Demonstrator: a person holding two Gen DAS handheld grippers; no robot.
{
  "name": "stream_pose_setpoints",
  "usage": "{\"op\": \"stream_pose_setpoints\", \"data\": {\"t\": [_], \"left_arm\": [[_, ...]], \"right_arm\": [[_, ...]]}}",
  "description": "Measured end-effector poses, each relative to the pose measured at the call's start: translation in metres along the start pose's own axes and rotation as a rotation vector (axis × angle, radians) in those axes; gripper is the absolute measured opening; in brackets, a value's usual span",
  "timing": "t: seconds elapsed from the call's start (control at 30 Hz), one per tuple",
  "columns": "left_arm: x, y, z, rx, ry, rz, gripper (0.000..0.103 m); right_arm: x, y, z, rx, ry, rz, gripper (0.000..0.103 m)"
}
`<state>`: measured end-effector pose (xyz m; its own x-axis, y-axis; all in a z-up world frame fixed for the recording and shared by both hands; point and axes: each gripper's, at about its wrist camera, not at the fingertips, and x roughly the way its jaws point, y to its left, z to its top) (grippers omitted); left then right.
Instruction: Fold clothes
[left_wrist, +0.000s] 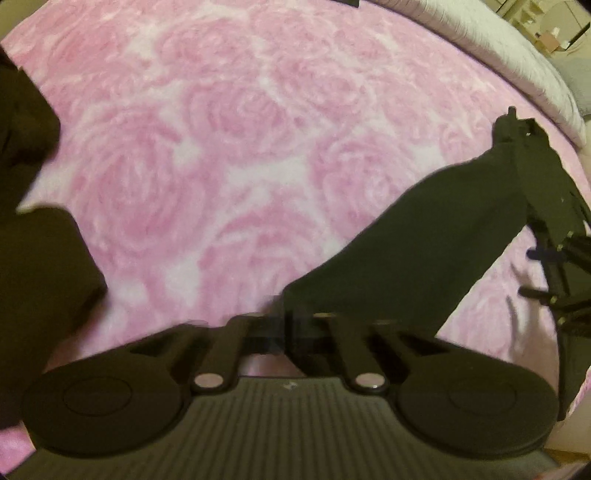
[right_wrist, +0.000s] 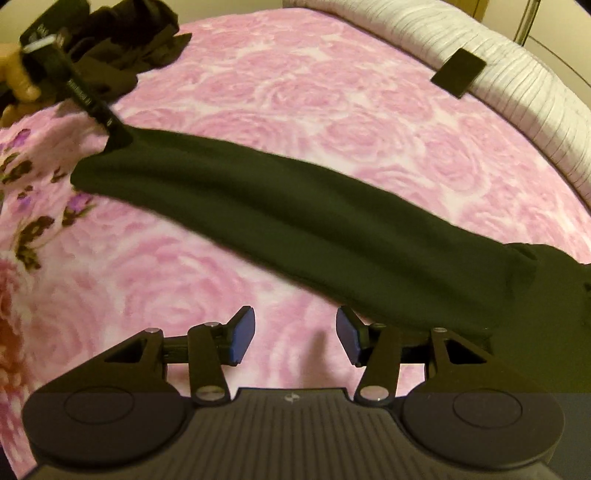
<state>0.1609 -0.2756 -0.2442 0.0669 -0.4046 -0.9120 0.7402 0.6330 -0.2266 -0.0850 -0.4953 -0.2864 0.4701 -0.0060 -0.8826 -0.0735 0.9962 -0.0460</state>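
mid-fold: left gripper (left_wrist: 286, 326) pinches the dark garment (right_wrist: 295, 218) (stretched taut over the bed); right gripper (right_wrist: 295, 334) gapes empty, next needing the near edge.

Left gripper (left_wrist: 284, 332) fingers were smeared by blur and buried under the dark cloth (left_wrist: 424, 236). Dark heap (left_wrist: 33, 258) at the bed's left edge ran out of shot.

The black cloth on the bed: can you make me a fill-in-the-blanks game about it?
1. The blanket under the black garment has big ___ roses on it.
2. The left gripper is ___ on one end of the black garment.
3. The right gripper has ___ pads, with nothing between them.

Missing words: pink; shut; blue.
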Motion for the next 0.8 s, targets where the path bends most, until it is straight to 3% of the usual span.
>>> {"op": "stream_pose_setpoints", "data": {"t": [0.13, 0.27, 0.37, 0.43, 0.53, 0.6, 0.67, 0.73, 0.8], "left_arm": [[-0.019, 0.015, 0.015, -0.014, -0.100, 0.045, 0.003], [0.002, 0.018, 0.016, 0.002, -0.017, 0.039, 0.006], [0.000, 0.017, 0.010, 0.007, -0.044, 0.121, 0.025], [-0.012, 0.004, 0.004, 0.089, -0.108, 0.226, 0.030], [-0.028, -0.037, -0.010, 0.334, -0.194, 0.284, 0.030], [-0.029, -0.066, -0.025, 0.527, -0.196, 0.198, 0.034], [-0.017, -0.092, -0.041, 0.717, -0.150, 0.144, 0.038], [0.004, -0.107, -0.056, 0.870, -0.076, 0.148, 0.039], [0.019, -0.110, -0.062, 0.915, -0.019, 0.155, 0.039]], "right_arm": [[0.003, 0.008, 0.001, 0.012, 0.003, 0.007, 0.051], [0.008, 0.018, 0.008, -0.006, 0.004, 0.025, 0.051], [0.007, 0.015, 0.011, 0.002, -0.011, 0.001, 0.052], [0.004, 0.009, 0.011, 0.015, -0.020, -0.041, 0.052], [0.000, -0.011, 0.004, 0.056, -0.006, -0.149, 0.052], [-0.001, -0.028, -0.006, 0.075, 0.027, -0.246, 0.052], [0.001, -0.044, -0.015, 0.099, 0.059, -0.300, 0.052], [0.005, -0.055, -0.022, 0.095, 0.086, -0.323, 0.052], [0.006, -0.061, -0.026, 0.095, 0.099, -0.320, 0.052]]}}
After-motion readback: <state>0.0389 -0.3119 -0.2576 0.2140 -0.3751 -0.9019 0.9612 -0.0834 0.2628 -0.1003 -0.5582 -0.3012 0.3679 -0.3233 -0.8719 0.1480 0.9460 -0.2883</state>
